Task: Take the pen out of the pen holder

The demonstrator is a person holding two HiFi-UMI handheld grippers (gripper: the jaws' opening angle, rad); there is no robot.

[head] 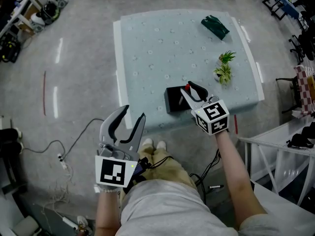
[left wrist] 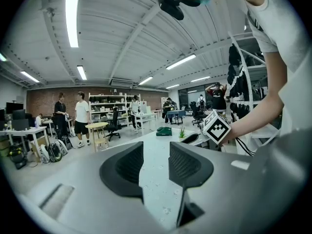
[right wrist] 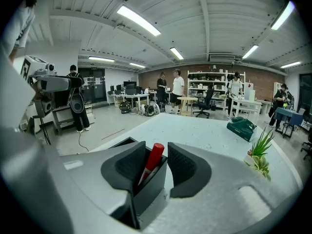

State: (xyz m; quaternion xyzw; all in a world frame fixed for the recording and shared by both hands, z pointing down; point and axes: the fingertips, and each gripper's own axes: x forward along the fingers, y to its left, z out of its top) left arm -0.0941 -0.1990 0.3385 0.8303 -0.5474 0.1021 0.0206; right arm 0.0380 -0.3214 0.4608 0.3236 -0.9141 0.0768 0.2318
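Though tilted, red pen (right wrist: 154, 156) inside black holder (head: 173, 102)

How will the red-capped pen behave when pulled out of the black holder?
The pen looks stiff and light, so it should lift easily. It leans in the holder, so it may tilt. Its round cap looks smooth, possibly slippery.

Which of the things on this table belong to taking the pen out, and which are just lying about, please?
For the job:
- red-capped pen
- black pen holder that it stands in
- right gripper, fingers open on either side of the pen

Lying about:
- small potted plant
- dark green object at the table's far end
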